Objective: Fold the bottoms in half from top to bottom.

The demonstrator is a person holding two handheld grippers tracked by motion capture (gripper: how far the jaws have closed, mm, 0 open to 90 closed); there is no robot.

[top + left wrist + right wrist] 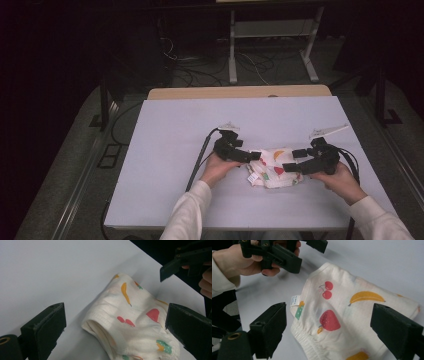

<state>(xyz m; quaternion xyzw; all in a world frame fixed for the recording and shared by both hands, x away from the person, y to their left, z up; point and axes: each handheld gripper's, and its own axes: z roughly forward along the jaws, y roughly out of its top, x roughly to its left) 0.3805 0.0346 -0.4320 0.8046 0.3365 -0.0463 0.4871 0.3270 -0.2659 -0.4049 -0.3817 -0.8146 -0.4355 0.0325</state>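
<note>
A small folded white garment (271, 167) printed with bananas, cherries and a strawberry lies on the white table, near its front edge. In the left gripper view the garment (132, 322) sits between the spread jaws; in the right gripper view the garment (342, 315) shows a small label at its edge. My left gripper (250, 156) is open at the cloth's left side. My right gripper (296, 161) is open at its right side. Neither holds the cloth. The other hand's gripper (294, 252) shows at the top left of the right gripper view.
The white tabletop (200, 125) has wide bare room behind and to the left of the garment. A cable (197, 162) trails from the left gripper toward the front edge. A metal frame (272, 45) and floor cables stand beyond the table.
</note>
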